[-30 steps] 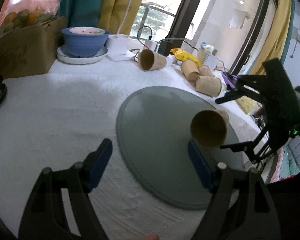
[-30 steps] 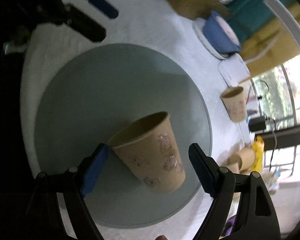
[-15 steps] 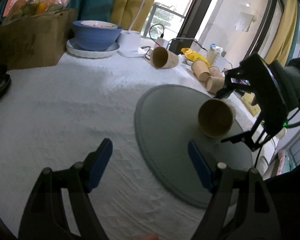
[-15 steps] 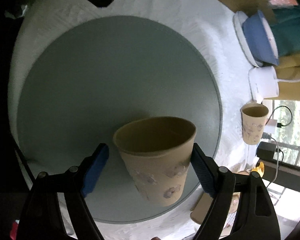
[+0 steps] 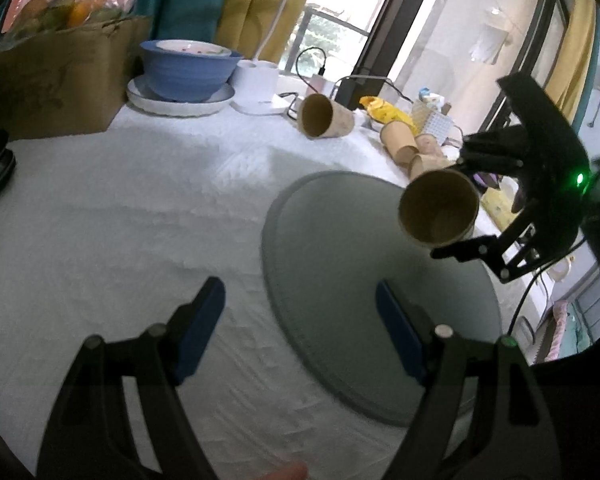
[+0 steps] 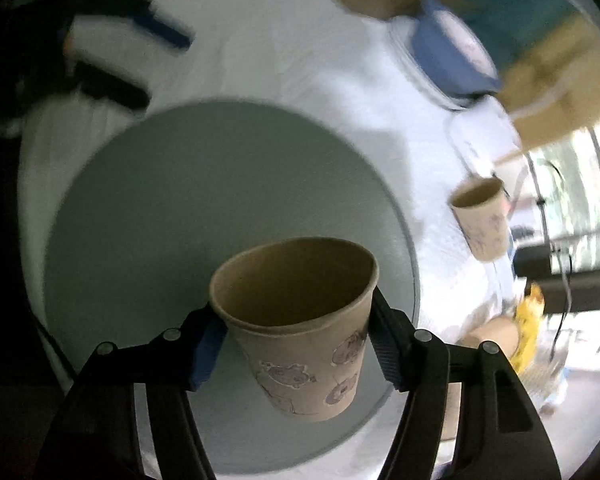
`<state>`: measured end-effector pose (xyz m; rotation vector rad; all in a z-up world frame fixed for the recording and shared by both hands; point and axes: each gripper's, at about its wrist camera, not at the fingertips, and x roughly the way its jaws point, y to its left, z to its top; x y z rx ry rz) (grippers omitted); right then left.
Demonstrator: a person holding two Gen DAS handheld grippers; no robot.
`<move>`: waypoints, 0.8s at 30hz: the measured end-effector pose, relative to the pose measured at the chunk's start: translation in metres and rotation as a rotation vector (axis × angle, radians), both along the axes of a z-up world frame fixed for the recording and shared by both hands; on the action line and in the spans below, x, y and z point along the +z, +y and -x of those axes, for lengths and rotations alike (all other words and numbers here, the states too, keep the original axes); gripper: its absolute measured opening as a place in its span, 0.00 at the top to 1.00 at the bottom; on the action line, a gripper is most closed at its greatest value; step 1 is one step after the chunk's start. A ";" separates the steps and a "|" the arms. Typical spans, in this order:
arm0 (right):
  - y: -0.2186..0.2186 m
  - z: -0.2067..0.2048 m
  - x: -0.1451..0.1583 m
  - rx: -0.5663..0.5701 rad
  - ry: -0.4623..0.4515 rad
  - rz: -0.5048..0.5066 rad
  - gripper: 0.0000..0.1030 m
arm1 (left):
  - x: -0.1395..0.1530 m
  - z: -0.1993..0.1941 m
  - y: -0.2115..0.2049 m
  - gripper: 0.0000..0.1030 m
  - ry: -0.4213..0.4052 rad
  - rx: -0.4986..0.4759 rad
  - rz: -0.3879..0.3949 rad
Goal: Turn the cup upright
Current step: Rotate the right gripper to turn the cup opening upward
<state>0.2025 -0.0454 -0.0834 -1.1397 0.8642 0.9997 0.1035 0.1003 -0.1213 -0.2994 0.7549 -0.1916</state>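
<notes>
My right gripper (image 6: 296, 336) is shut on a brown paper cup (image 6: 300, 320) with cartoon prints, holding it by its sides above the round grey mat (image 6: 180, 184). In the left wrist view the same cup (image 5: 438, 210) hangs in the air, its mouth facing this camera, held by the right gripper (image 5: 460, 216) over the mat's (image 5: 340, 248) far right part. My left gripper (image 5: 300, 316) is open and empty, low over the white tablecloth at the mat's near left edge.
Several other paper cups lie on their sides at the back: one (image 5: 324, 116) near a white lamp base (image 5: 258, 84), others (image 5: 404, 144) further right. A blue bowl (image 5: 188, 68) on a plate and a cardboard box (image 5: 52, 80) stand at the back left.
The right gripper has closed on the cup and lifted it off the mat, turning it. The left gripper has drifted left, away from the cup.
</notes>
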 end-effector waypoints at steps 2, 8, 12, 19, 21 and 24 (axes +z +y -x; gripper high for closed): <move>-0.009 -0.006 0.009 -0.117 0.029 -0.140 0.34 | 0.002 -0.002 -0.003 0.23 -0.002 -0.005 -0.002; -0.032 -0.014 0.015 -0.389 0.040 -0.474 0.34 | 0.011 -0.011 -0.010 0.23 0.006 -0.004 -0.025; -0.049 -0.020 0.016 -0.543 0.054 -0.671 0.34 | 0.019 -0.018 -0.013 0.23 -0.003 0.006 -0.034; -0.071 -0.021 0.006 -0.649 0.071 -0.806 0.34 | 0.026 -0.028 -0.019 0.23 -0.024 0.017 -0.044; -0.071 -0.018 0.006 -0.644 0.066 -0.807 0.34 | 0.026 -0.030 -0.022 0.23 -0.021 0.018 -0.039; -0.076 -0.015 0.002 -0.649 0.057 -0.806 0.34 | 0.025 -0.032 -0.027 0.23 -0.020 0.020 -0.032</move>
